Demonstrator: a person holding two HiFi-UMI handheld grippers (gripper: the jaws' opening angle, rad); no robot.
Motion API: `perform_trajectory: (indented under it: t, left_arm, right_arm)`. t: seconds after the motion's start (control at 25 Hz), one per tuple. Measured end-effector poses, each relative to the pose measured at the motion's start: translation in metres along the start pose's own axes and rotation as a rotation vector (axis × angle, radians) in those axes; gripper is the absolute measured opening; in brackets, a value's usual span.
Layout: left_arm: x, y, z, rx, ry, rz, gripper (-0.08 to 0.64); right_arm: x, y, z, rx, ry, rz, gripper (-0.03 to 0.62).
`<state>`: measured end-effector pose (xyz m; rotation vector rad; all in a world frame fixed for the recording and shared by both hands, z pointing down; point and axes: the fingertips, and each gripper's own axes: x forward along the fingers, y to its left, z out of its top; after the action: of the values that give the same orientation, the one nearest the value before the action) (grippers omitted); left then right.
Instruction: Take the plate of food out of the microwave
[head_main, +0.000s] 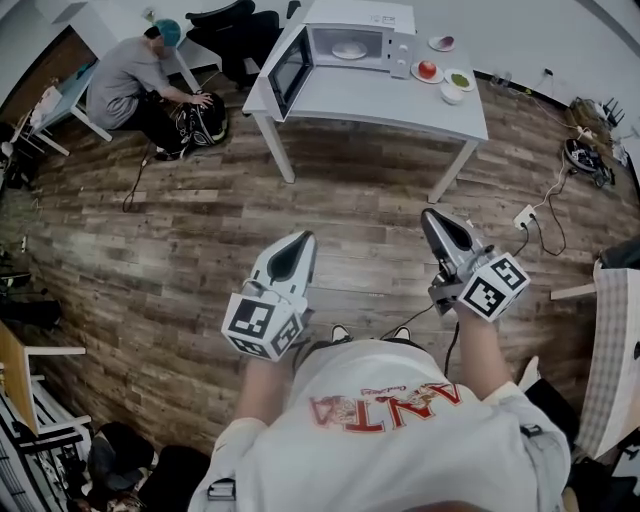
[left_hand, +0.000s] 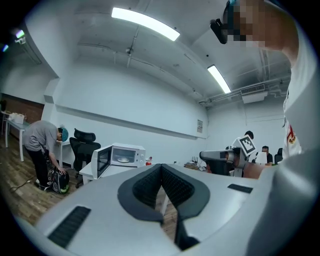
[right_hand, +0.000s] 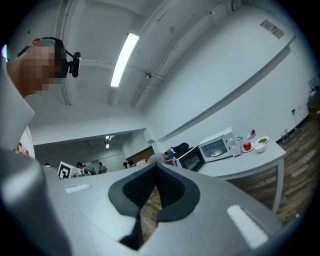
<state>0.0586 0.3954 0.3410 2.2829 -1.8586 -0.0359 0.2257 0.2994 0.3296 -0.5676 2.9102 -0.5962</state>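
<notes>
A white microwave (head_main: 355, 40) stands on a white table (head_main: 400, 105) across the room, its door (head_main: 288, 70) swung open to the left. A white plate of food (head_main: 350, 48) lies inside it. My left gripper (head_main: 303, 238) and right gripper (head_main: 430, 215) are held out over the wooden floor, far short of the table. Both are shut with nothing between the jaws. The left gripper view shows the microwave (left_hand: 122, 156) small beyond the closed left gripper (left_hand: 161, 166). In the right gripper view the microwave (right_hand: 216, 147) sits to the right of the closed right gripper (right_hand: 156, 166).
Right of the microwave are a plate with a red fruit (head_main: 427, 69), a plate of green food (head_main: 459, 79), a white bowl (head_main: 452, 95) and a small dish (head_main: 442, 43). A person (head_main: 130, 80) bends over a bag (head_main: 200, 120) at the far left. A power strip with cables (head_main: 525, 215) lies on the floor.
</notes>
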Motion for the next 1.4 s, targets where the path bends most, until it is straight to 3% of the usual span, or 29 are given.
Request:
perform_trajectory:
  t: [0.28,0.48,0.72,1.12,1.4]
  left_arm:
    - [-0.021,0.061,0.001,0.001,0.013,0.006,0.009]
    - [-0.014,0.077,0.001,-0.003,0.002,-0.008,0.009]
    - [0.013,0.101,0.008,-0.008,-0.005,0.008,0.009]
    - [0.091,0.134,0.027,0.004,-0.006,0.089,0.009]
    - [0.181,0.135,0.048,0.016,-0.009,0.110,0.009]
  right_arm:
    - [0.052,0.032,-0.031,-0.010,0.072,0.005,0.003]
    - [0.074,0.023,-0.025,-0.010,0.077,-0.015,0.003]
    - [0.113,0.006,-0.021,-0.022,0.100,0.026,0.003]
    - [0.174,-0.071,0.009,0.000,0.096,0.102,0.003]
    - [0.195,-0.158,0.047,0.039,0.077,0.099,0.003]
